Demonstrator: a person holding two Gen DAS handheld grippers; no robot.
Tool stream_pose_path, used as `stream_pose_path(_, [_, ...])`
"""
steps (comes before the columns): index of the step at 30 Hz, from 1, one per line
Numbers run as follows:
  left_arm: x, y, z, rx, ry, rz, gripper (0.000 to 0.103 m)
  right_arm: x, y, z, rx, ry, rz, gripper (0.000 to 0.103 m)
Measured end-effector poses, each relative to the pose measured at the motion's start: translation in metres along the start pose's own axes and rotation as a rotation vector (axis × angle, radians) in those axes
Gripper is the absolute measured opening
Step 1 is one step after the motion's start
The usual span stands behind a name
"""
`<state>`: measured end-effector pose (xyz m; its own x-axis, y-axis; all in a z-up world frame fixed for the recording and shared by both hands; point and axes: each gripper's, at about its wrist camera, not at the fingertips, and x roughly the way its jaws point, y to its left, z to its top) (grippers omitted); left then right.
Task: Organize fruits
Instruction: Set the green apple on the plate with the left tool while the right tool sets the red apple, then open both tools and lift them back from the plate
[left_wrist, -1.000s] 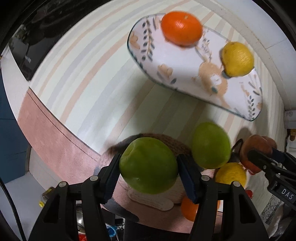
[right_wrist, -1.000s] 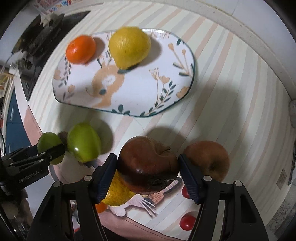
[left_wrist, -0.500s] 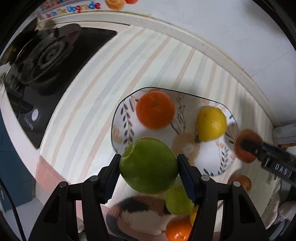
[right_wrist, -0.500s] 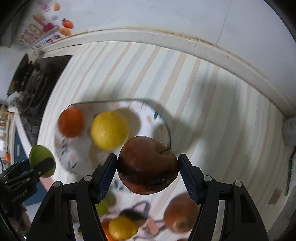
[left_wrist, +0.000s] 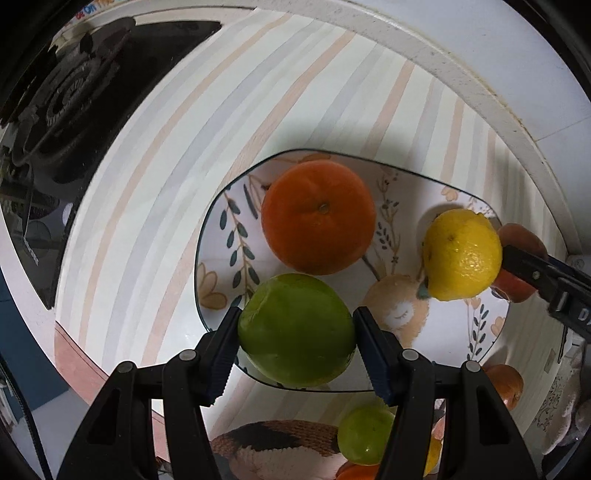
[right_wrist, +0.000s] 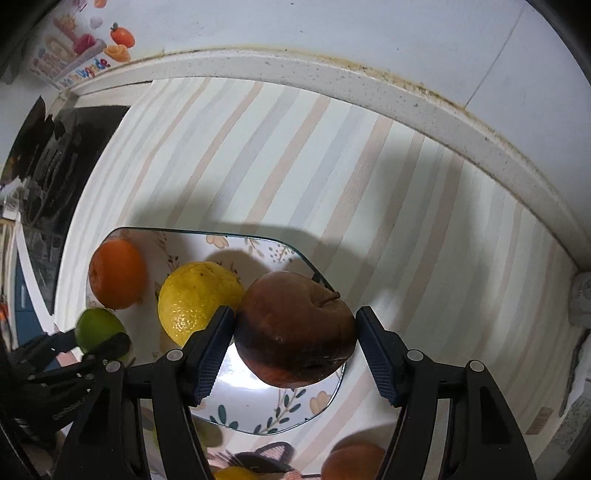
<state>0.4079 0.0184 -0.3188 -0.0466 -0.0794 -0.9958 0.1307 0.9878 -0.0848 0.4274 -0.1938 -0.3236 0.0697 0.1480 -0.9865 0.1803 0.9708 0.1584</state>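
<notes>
My left gripper (left_wrist: 295, 332) is shut on a green apple (left_wrist: 295, 328) and holds it over the near left edge of the patterned plate (left_wrist: 221, 236). An orange (left_wrist: 317, 218) and a lemon (left_wrist: 461, 254) lie on the plate. My right gripper (right_wrist: 295, 332) is shut on a dark red apple (right_wrist: 295, 328) over the plate's right part (right_wrist: 258, 413), beside the lemon (right_wrist: 195, 295). The orange (right_wrist: 116, 273) and the left gripper's green apple (right_wrist: 98, 330) show at the left of the right wrist view.
A second green apple (left_wrist: 364, 434), an orange (left_wrist: 504, 384) and other fruit lie near the front on a patterned cloth. A brownish apple (right_wrist: 352, 461) lies below the plate. A black stove (left_wrist: 74, 103) is at the left. The wall ledge (right_wrist: 332, 81) runs behind.
Both grippers have moved forward from the fruit pile toward the plate, each carrying its apple. The plate now lies directly under both held apples.
</notes>
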Motion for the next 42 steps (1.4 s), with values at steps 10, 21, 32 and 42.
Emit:
stream_pose_path(10, [-0.005, 0.016, 0.002, -0.044, -0.019, -0.011, 0.087, -0.011, -0.008, -0.006, 0.042, -0.012, 0.031, 0.085])
stream_pose_path(21, [-0.044, 0.009, -0.018, -0.045, -0.115, 0.040, 0.087, -0.049, 0.009, -0.054, -0.041, -0.060, -0.043, 0.094])
stream_pose_path(32, [-0.098, -0.007, -0.067, -0.026, -0.234, 0.073, 0.087, -0.099, 0.023, -0.112, -0.115, -0.132, -0.050, 0.094])
stream_pose_path(42, [-0.145, -0.020, -0.121, -0.036, -0.335, 0.064, 0.087, -0.160, 0.020, -0.162, -0.159, -0.216, -0.022, 0.094])
